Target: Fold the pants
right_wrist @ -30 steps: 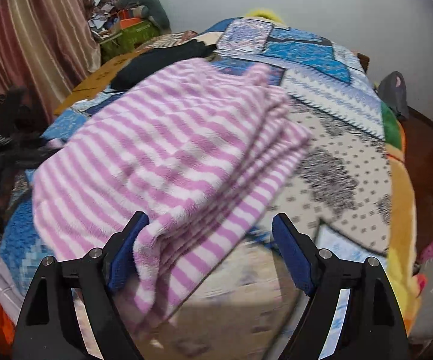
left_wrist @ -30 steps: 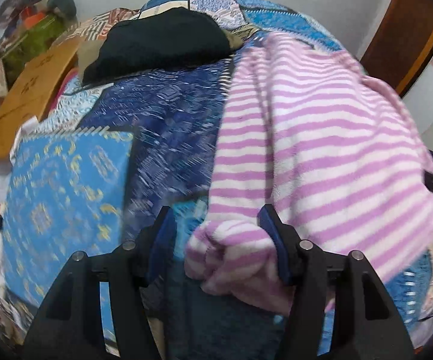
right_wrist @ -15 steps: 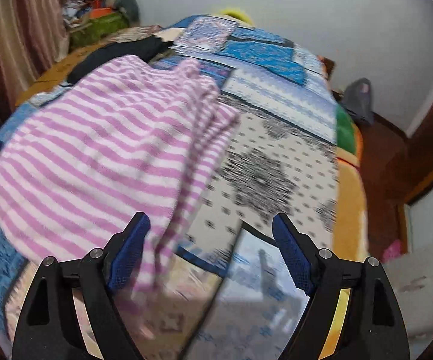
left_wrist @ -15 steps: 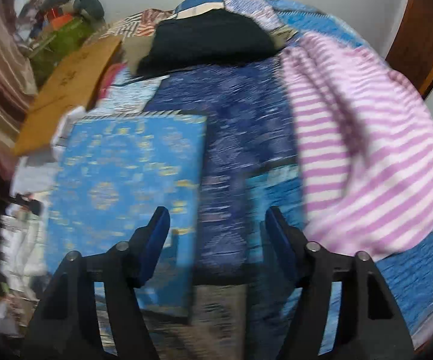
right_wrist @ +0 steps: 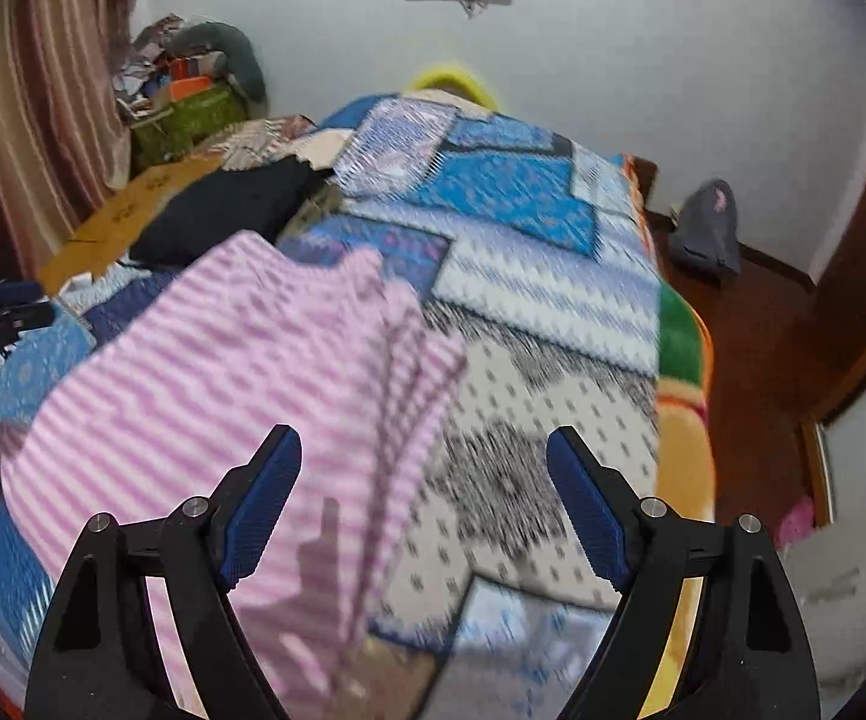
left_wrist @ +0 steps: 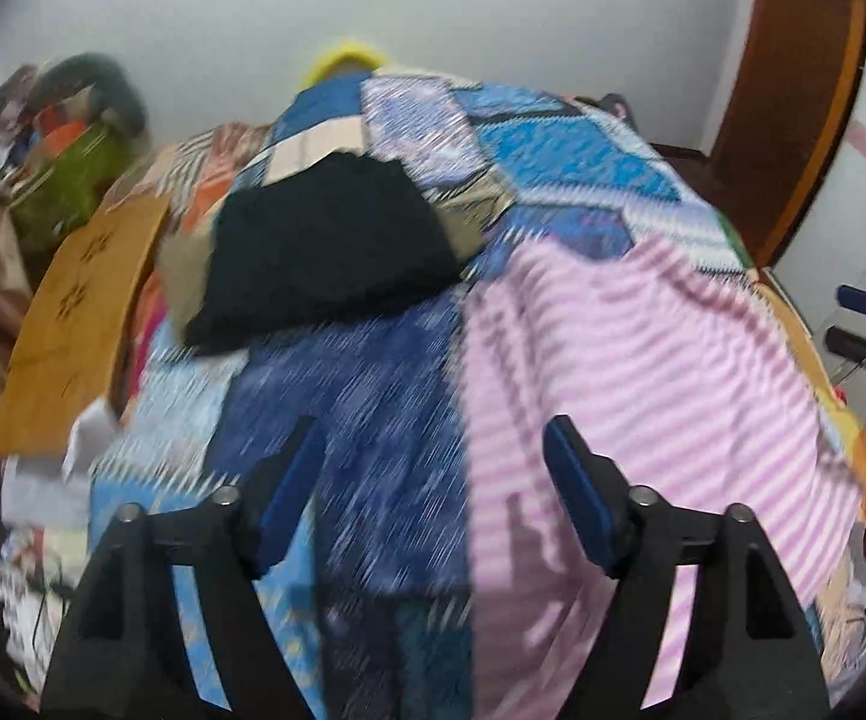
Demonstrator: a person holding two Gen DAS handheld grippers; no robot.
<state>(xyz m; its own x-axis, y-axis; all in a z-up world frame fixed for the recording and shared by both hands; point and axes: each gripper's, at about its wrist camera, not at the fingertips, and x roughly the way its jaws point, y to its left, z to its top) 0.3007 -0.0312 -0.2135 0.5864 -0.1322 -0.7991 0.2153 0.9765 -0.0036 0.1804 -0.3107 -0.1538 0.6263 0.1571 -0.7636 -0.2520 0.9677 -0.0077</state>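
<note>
You hold both the left gripper (left_wrist: 433, 468) and right gripper (right_wrist: 423, 474) spread and empty above the striped pants (right_wrist: 222, 372); the garment lies folded on the quilt (right_wrist: 511, 192), apparently released.

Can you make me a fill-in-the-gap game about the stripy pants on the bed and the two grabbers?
1. The striped pants are white and ____.
2. Both the left gripper and the right gripper have their jaws ____, holding nothing.
3. The pants lie on a patchwork ____.
4. Farther back on the bed lies a folded garment whose colour is ____.

Missing words: pink; open; blanket; black
</note>
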